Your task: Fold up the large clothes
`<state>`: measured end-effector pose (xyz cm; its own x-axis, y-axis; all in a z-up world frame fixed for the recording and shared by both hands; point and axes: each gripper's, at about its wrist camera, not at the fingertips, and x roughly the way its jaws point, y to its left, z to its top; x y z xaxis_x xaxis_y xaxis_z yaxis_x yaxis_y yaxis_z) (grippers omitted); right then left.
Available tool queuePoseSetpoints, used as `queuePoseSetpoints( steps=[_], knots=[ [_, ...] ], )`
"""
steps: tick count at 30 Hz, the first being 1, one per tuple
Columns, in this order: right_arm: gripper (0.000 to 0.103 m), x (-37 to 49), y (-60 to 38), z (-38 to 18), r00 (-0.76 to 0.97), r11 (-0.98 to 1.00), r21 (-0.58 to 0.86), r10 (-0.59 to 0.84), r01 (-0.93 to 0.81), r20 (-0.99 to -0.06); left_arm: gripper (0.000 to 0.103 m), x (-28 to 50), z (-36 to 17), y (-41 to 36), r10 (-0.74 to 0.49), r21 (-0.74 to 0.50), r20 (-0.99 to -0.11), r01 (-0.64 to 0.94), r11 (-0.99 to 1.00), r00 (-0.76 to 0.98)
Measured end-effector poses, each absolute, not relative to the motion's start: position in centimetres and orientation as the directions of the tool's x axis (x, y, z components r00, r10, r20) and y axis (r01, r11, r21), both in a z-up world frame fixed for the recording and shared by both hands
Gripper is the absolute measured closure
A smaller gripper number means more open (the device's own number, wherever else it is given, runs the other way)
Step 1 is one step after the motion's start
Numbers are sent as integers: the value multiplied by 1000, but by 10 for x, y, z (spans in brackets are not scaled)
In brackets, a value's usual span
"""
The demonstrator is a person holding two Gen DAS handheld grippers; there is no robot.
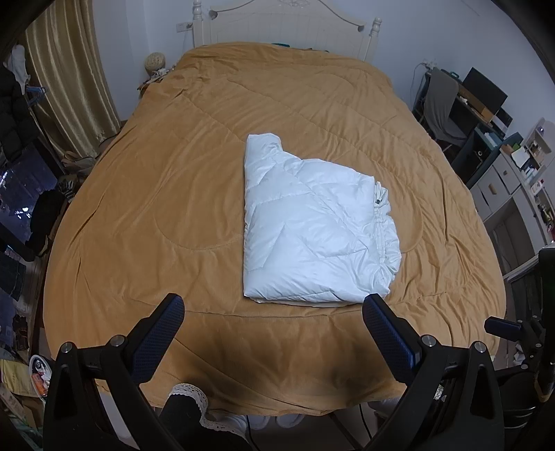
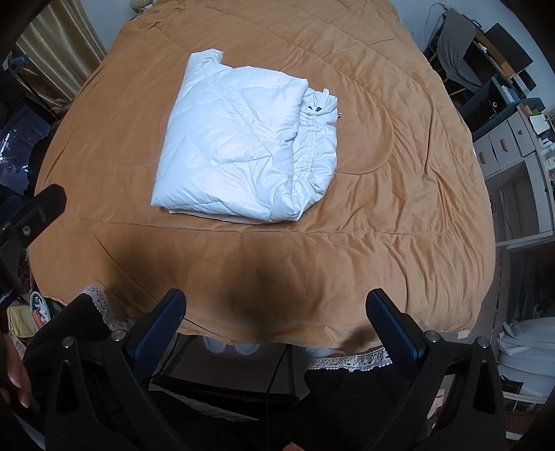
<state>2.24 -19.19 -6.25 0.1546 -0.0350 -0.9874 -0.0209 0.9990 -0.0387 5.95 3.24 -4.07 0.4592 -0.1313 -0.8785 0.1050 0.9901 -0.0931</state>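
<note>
The bed's (image 1: 277, 374) underside is lost in shadow below the tongs. Shelf items (image 1: 534, 149) far right are too small to be identified.

A tan quilt (image 1: 173, 173) covers the bed, with a white headboard (image 1: 277, 24) at its far end, gold curtains (image 1: 69, 69) to the left, and on the right a grey-draped chair (image 1: 442, 104) beside shelves (image 1: 513, 180)
</note>
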Motion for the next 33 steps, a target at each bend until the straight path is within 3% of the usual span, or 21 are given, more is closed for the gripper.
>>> queuePoseSetpoints(
  steps=[33],
  knots=[
    [0,18,-192,-66,148,999,-36,-33,-16,-988,0,60,-46,29,-128,-89,-891,108,990,435]
  ],
)
